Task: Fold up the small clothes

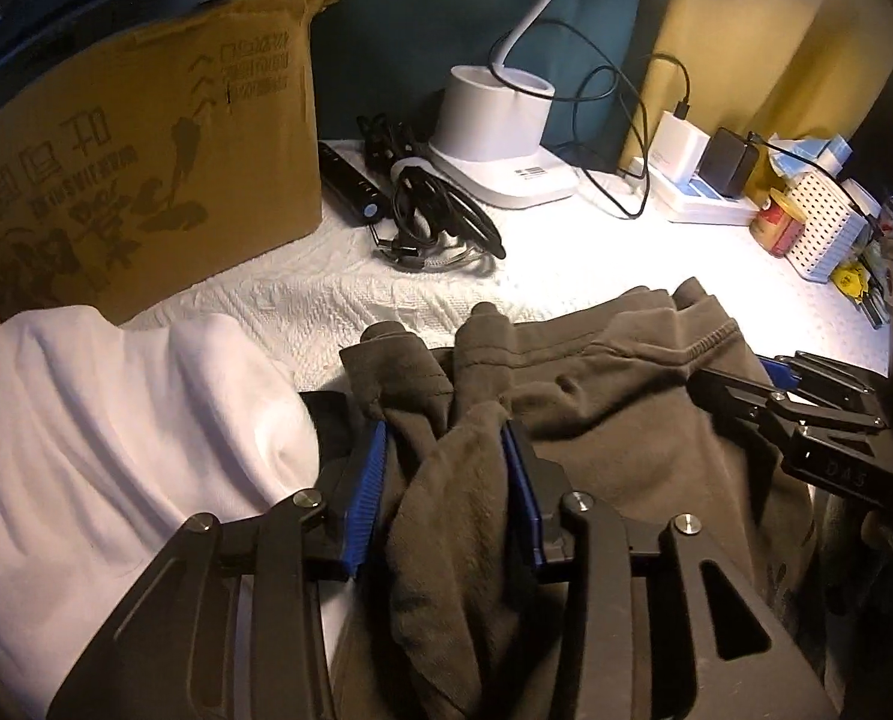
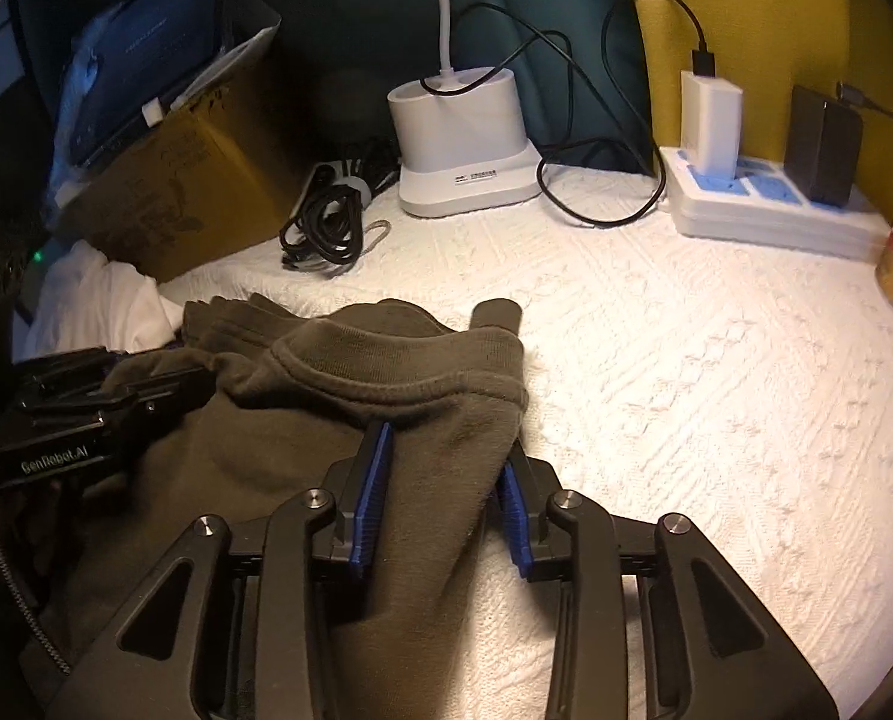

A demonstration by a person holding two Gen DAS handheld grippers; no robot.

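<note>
your left gripper (image 1: 446, 480) has its blue pads set part way apart, with a bunched fold of the olive-brown garment (image 1: 596, 396) standing up between them — the cloth fills the gap and brushes both pads, but whether they actually press on it cannot be told. your right gripper (image 2: 443, 492) stands at about the same width over the garment's other edge, the cloth lying across the left pad and draping toward the right one, and again a true pinch cannot be confirmed. the garment is a soft, fleecy olive-brown piece with a stitched, ribbed hem running across it; it lies rumpled and partly doubled over on the white textured cover (image 2: 686, 420), spread between your two grippers. just beside it on the left lies a white cloth (image 1: 104, 420), with a cardboard box (image 1: 146, 168) behind that, and a white lamp base (image 2: 461, 144) further back.
</note>
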